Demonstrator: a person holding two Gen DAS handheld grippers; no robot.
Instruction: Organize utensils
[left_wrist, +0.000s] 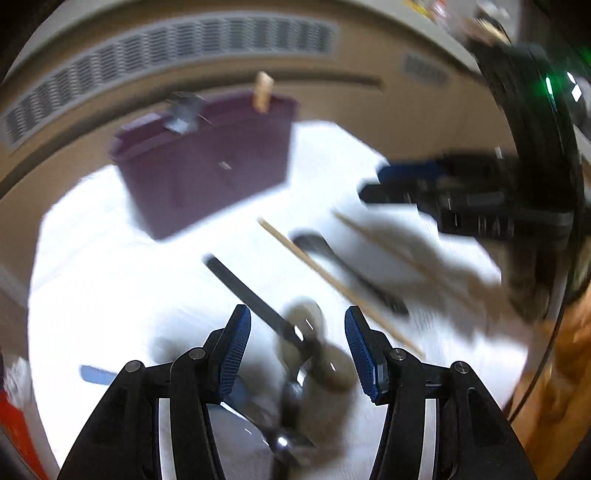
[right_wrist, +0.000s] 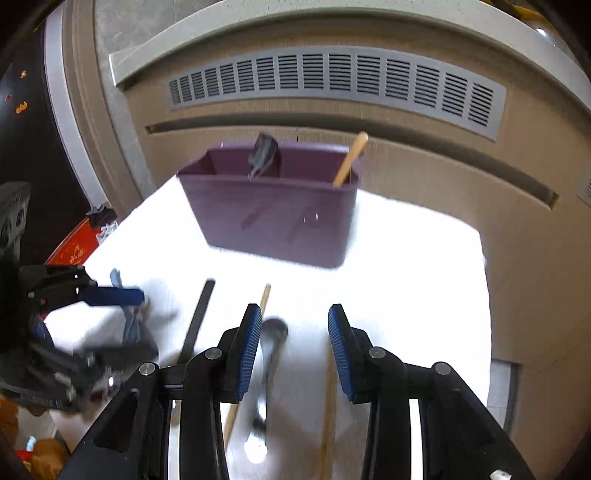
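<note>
Purple bin (right_wrist: 273, 214) seen at the table's (right_wrist: 406, 266) far edge, contents blurred, left gripper (left_wrist: 297, 350) parted and empty above a smeared spoon (left_wrist: 295, 387), right gripper (right_wrist: 291, 347) parted, empty, over a ladle (right_wrist: 271, 354) partly hidden.

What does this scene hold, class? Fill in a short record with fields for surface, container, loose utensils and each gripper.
surface: white table
container: purple holder, standing at the back, with a dark utensil and a wooden stick in it
loose utensils: black-handled utensil, chopsticks, metal spoon
left gripper: open, nothing gripped
right gripper: open above the spoon
</note>
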